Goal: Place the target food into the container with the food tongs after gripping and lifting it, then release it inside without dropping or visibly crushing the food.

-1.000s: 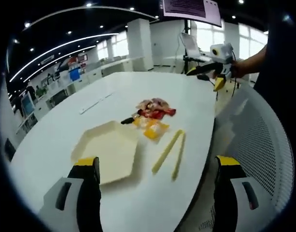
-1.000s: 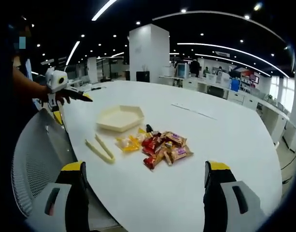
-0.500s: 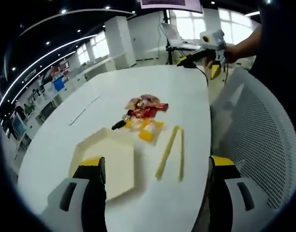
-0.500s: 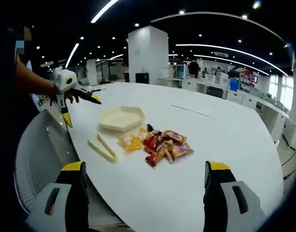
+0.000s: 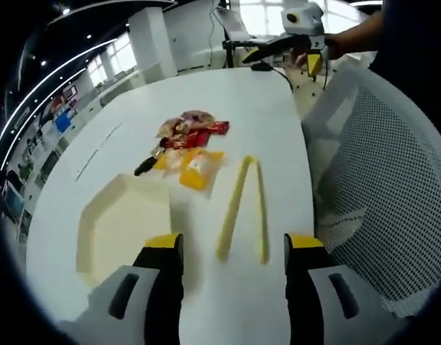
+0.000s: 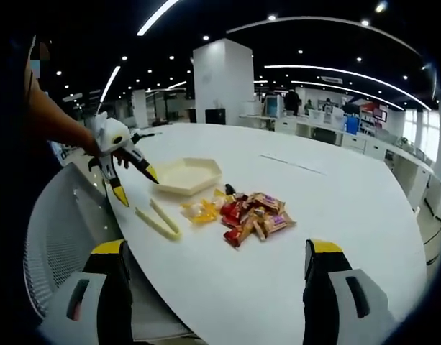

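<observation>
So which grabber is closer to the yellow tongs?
The left gripper. It hangs open just above the tongs, beside the tray. The right gripper is farther back, at the table edge.

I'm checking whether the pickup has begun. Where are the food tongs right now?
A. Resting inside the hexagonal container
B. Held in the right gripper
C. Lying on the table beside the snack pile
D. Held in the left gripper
C. The food tongs lie flat on the table next to the snack pile, ahead of the open left gripper.
</observation>
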The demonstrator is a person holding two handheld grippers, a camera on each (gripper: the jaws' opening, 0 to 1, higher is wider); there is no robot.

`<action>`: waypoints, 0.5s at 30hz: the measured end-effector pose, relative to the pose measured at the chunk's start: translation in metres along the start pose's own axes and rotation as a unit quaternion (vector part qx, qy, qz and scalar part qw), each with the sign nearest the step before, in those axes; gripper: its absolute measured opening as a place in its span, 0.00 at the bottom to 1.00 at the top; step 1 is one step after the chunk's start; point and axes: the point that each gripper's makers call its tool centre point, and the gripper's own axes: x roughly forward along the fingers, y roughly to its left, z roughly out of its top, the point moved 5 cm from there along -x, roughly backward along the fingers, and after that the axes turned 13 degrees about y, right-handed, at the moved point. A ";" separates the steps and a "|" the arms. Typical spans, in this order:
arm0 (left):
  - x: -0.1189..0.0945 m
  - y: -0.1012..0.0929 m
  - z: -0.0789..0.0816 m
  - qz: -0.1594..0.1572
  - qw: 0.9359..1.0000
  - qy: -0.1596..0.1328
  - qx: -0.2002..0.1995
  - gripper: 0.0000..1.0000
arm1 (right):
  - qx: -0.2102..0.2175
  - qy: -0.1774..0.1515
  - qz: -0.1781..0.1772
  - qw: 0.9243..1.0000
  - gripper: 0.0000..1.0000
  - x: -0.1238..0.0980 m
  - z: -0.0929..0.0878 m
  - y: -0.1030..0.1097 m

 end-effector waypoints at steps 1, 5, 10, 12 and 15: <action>0.003 0.000 0.000 -0.001 1.000 0.002 0.004 0.50 | -0.001 0.000 0.001 1.000 1.00 0.001 0.000 0.001; 0.011 0.001 0.000 -0.007 1.000 0.010 0.009 0.49 | -0.026 0.002 0.016 1.000 1.00 0.005 0.002 0.006; 0.015 0.000 -0.002 -0.015 1.000 0.017 0.021 0.45 | -0.031 0.005 0.019 0.999 1.00 0.007 0.004 0.005; 0.018 -0.002 -0.003 -0.016 0.999 0.027 0.036 0.39 | -0.027 0.005 0.018 0.999 1.00 0.007 0.004 0.005; 0.024 -0.004 -0.003 -0.015 0.998 0.032 0.044 0.37 | -0.025 0.006 0.018 0.999 1.00 0.007 0.004 0.005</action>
